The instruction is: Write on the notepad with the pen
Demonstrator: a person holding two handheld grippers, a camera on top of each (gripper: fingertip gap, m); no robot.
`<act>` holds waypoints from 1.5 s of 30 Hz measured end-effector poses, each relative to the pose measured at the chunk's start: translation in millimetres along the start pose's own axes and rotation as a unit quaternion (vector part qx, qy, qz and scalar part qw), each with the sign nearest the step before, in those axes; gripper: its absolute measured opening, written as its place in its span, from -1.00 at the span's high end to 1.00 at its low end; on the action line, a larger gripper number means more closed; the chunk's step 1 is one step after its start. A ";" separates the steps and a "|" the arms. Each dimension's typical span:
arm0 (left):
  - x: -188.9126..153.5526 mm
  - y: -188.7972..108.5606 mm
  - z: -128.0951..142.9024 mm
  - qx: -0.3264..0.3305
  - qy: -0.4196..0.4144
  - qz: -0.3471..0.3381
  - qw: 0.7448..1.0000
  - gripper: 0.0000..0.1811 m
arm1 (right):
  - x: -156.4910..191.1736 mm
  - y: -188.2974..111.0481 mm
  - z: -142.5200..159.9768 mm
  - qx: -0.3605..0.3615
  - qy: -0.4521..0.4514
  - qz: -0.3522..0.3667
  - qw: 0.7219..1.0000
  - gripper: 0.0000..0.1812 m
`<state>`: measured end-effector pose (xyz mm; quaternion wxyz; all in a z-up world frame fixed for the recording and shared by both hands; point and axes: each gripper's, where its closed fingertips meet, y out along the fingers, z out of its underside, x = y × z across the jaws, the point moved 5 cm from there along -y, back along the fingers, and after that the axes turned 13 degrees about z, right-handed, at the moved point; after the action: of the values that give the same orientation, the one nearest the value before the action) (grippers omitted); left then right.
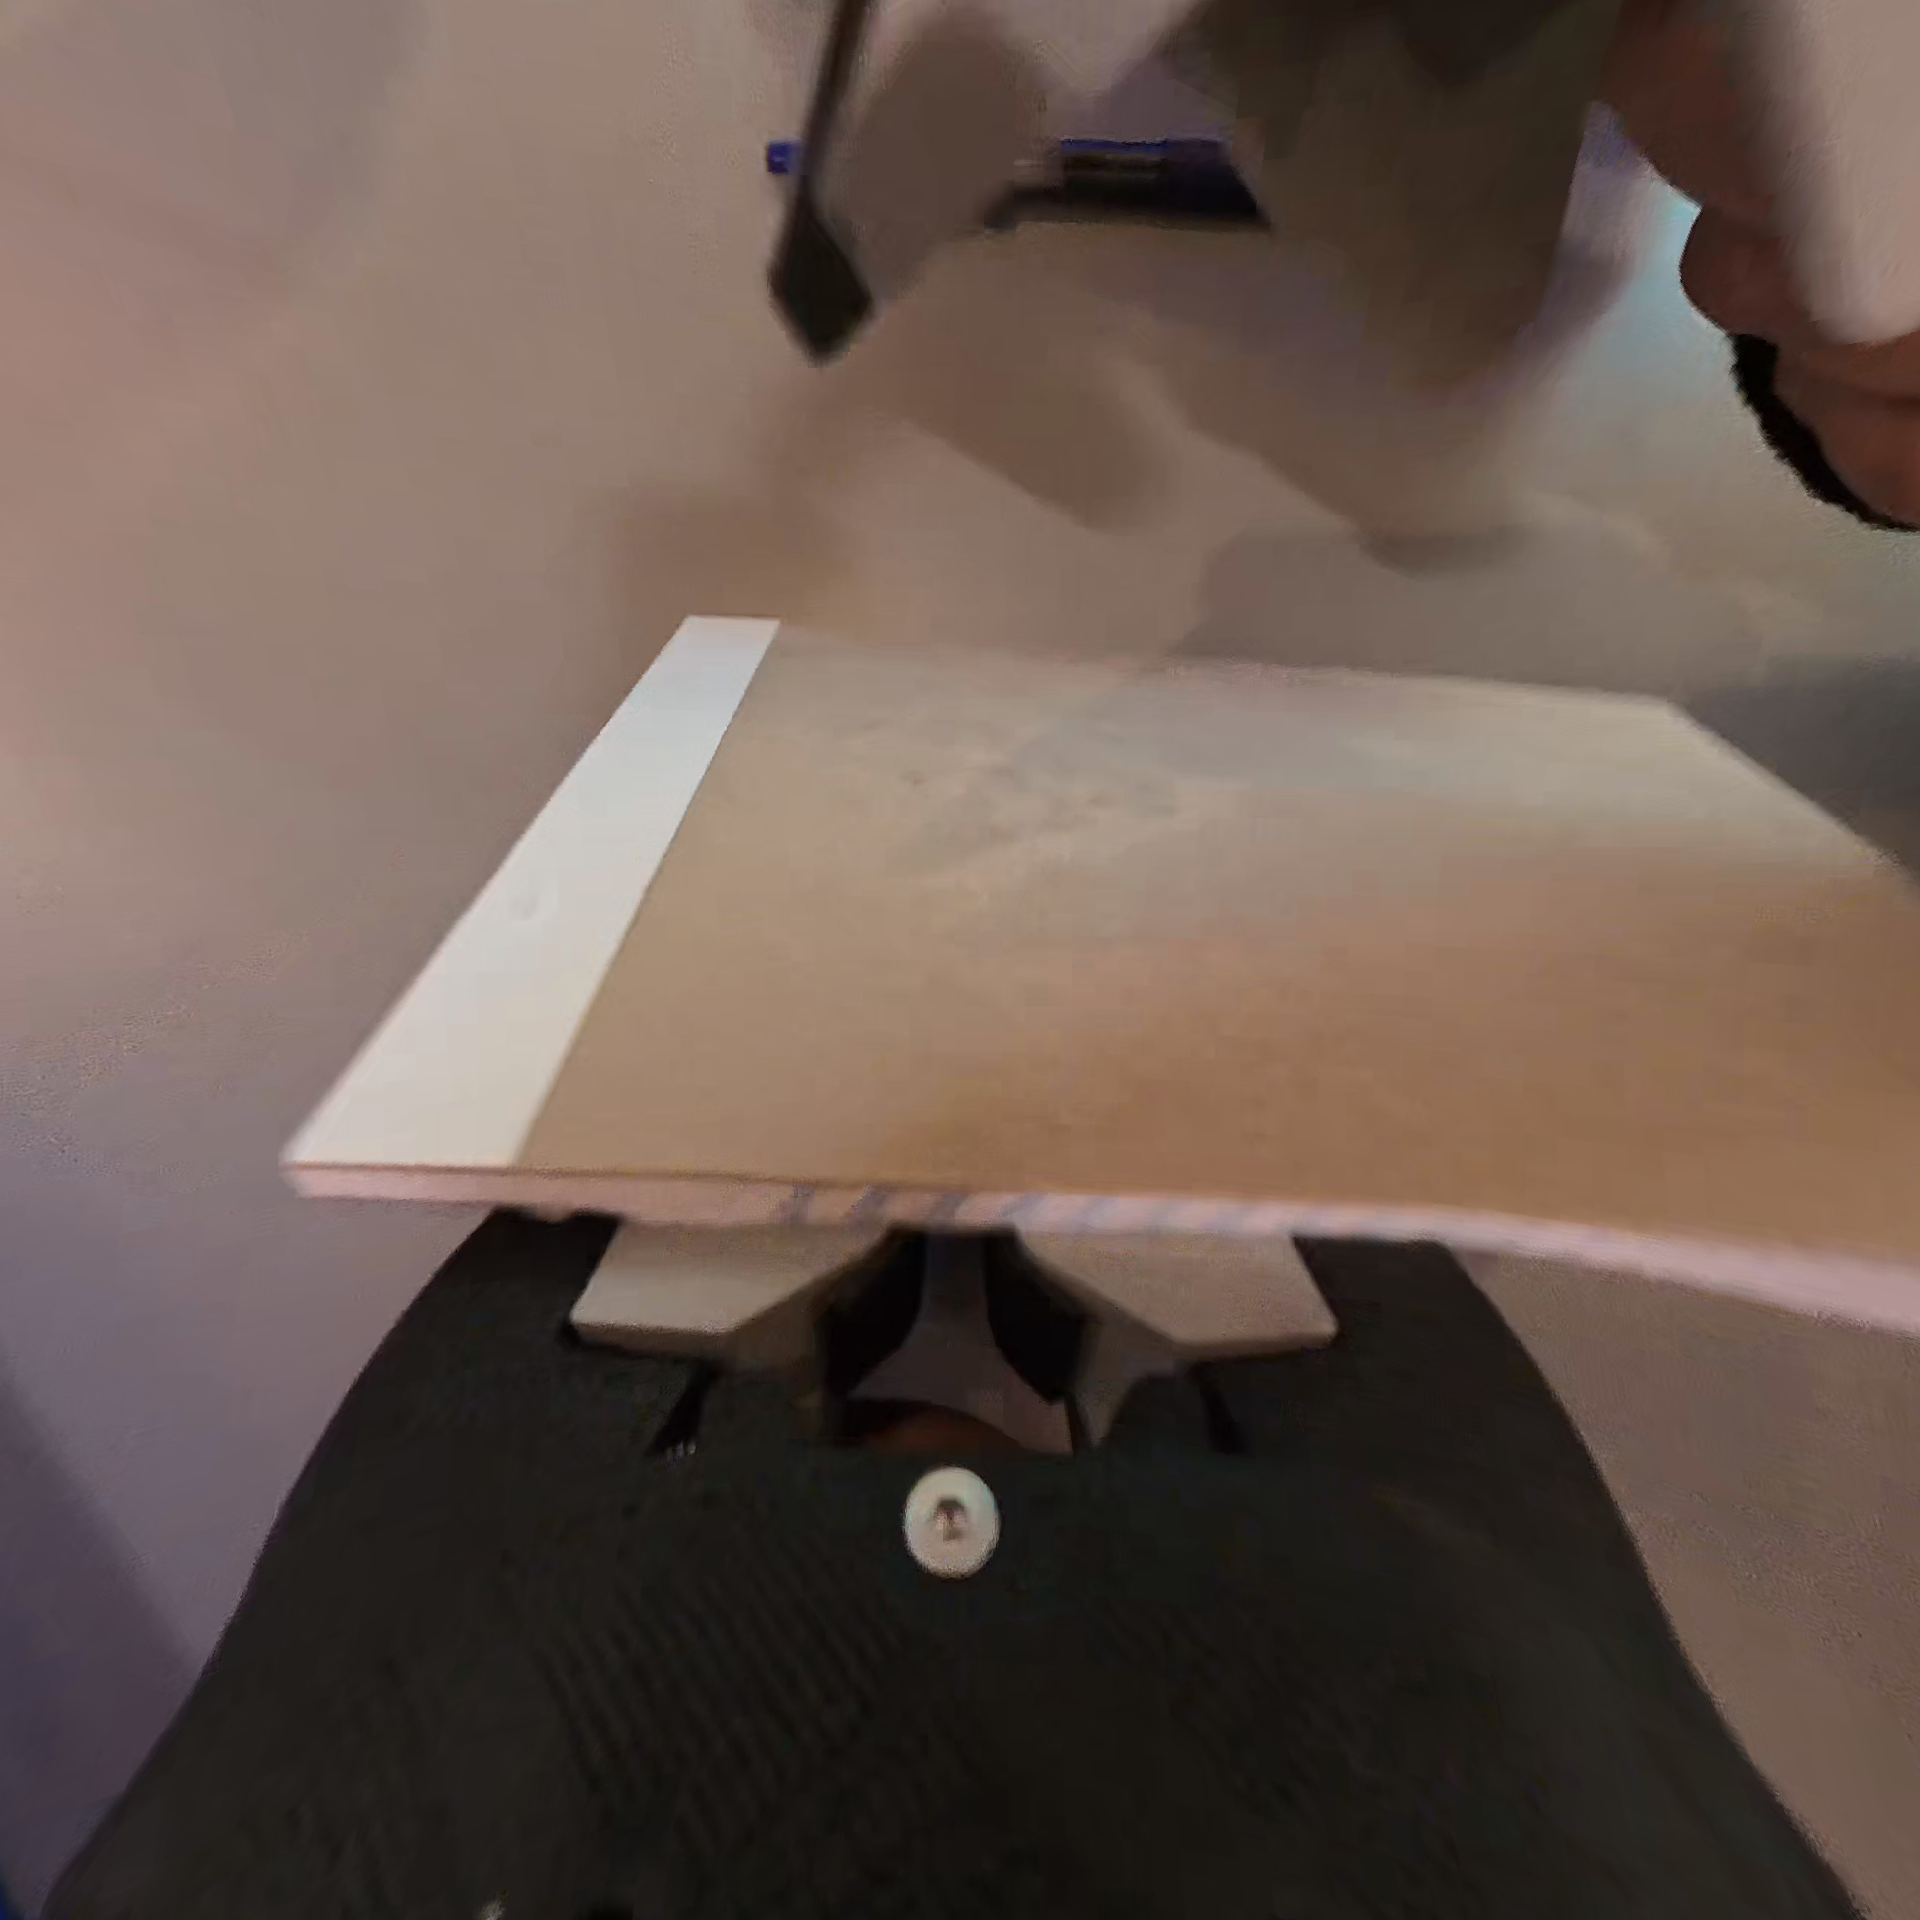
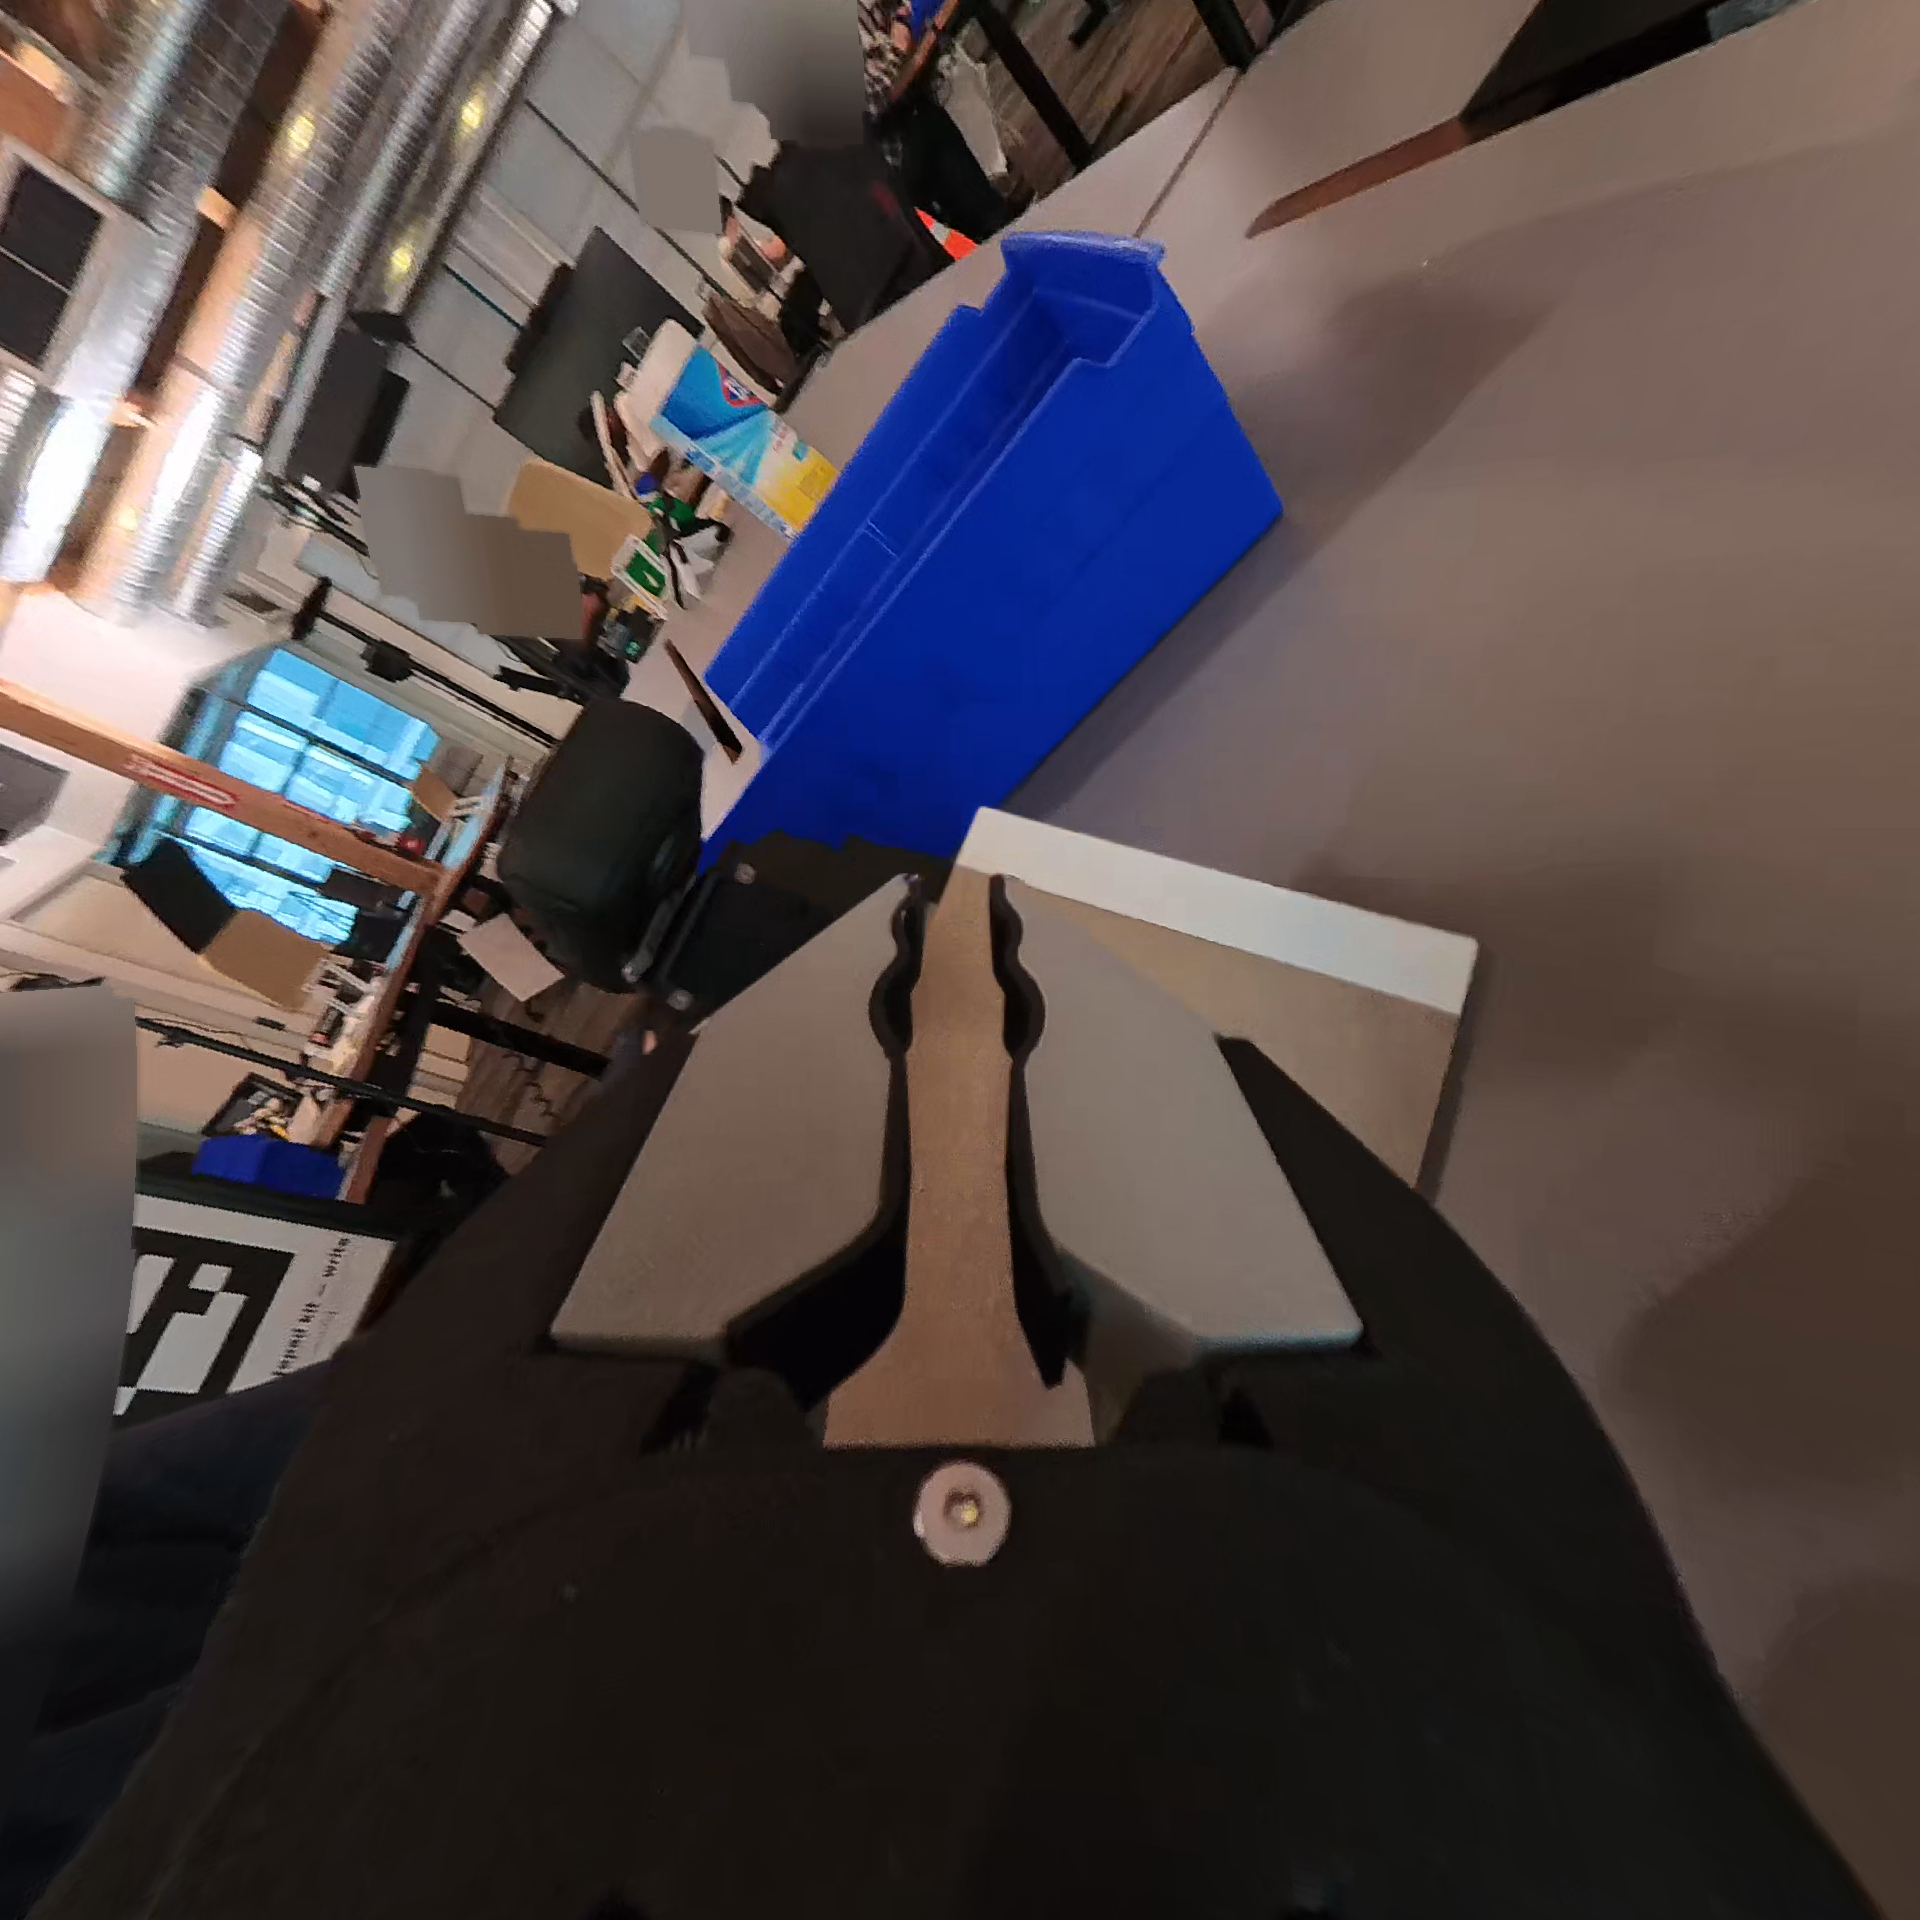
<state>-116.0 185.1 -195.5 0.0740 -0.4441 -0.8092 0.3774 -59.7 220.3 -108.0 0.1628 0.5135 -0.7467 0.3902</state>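
Left jaws were closed on the near edge of the notepad (image 1: 1091, 935), their tips hidden under it; the left gripper (image 1: 951, 1262) carried the pad roughly flat, lifted clear of the table (image 1: 260, 520). Right jaws stood narrow, a slim gap between the fingers and nothing held in it. The right gripper (image 2: 954, 894) hung over the pad's near part.

Notepad: tan cover or backing face up, white strip along its left edge in the left wrist view; stacked page edges showed along the near side, the right end sagging slightly. Frame was motion-blurred. In the right wrist view the same pad (image 2: 1351, 1039) appeared behind the fingers, its white strip on the far side.

Beyond the pad in the left wrist view, a blurred blue-and-dark item (image 1: 1132, 182) lay on the far table; could not tell whether that was the pen. A black pointed piece (image 1: 821, 281) hung down at upper left of it. A person's arm (image 1: 1818, 260) entered from the far right.

In the right wrist view, a blue bin (image 2: 997, 582) sat on the table just past the pad. Far left: cluttered workshop, a window (image 2: 301, 769), metal ducting (image 2: 187, 312).
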 end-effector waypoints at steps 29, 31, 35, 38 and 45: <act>-6.9 9.3 -4.7 -0.016 0.013 -0.002 1.000 1.00 | -139.8 -97.1 39.0 0.103 -0.233 0.534 0.807 0.82; -7.2 9.6 -5.0 -0.018 0.009 0.000 1.000 1.00 | -142.8 -96.4 40.2 0.111 -0.235 0.539 0.801 0.87; -10.7 12.6 -6.5 -0.022 -0.004 0.019 1.000 1.00 | -145.5 -95.3 41.7 0.120 -0.234 0.534 0.803 0.84; -11.6 13.3 -6.8 -0.022 -0.003 0.019 1.000 1.00 | -139.2 -89.5 43.4 0.111 -0.227 0.507 0.824 0.84; -10.8 11.9 -5.7 -0.026 -0.020 0.030 0.999 1.00 | -126.7 -73.1 45.2 0.112 -0.225 0.474 0.844 0.80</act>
<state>-99.1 183.6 -197.2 0.0345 -0.4628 -0.8063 0.3668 66.0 255.1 -188.4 -0.2731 0.1857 -0.8665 0.3743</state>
